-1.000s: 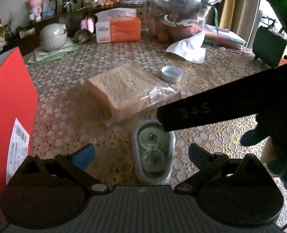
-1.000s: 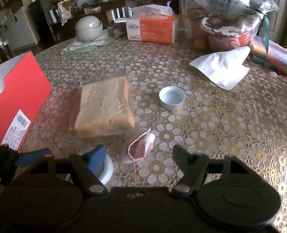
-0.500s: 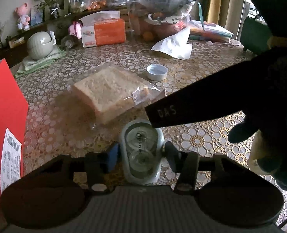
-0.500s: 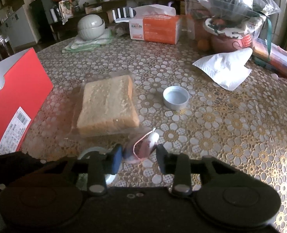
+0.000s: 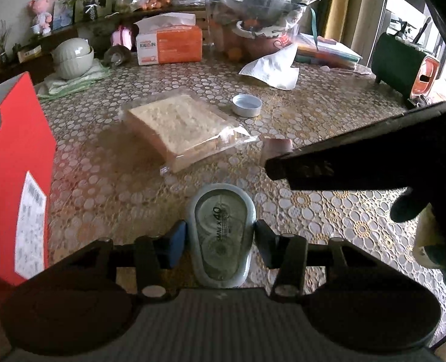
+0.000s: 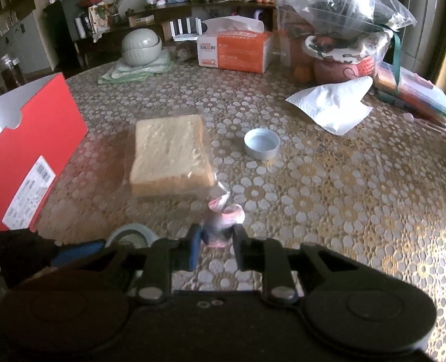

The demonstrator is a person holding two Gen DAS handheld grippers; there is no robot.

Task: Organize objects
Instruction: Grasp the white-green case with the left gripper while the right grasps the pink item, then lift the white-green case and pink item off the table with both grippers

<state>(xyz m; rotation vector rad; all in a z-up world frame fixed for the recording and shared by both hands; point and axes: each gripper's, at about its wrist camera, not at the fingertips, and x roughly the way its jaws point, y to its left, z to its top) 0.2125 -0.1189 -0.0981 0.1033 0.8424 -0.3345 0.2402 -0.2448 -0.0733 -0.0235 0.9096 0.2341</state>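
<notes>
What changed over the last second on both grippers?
Both went from open to gripping. The left gripper closed its fingers on the correction tape dispenser. The right gripper is closing on the small pink packet, now between its fingers. The bagged bread, bottle cap and red box stayed put.

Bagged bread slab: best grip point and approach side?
Take the bagged bread across its thickness at the near short edge, coming low from the camera side. It lies flat and looks too wide to span from above; the loose bag tail beside it looks too slack to hold.
</notes>
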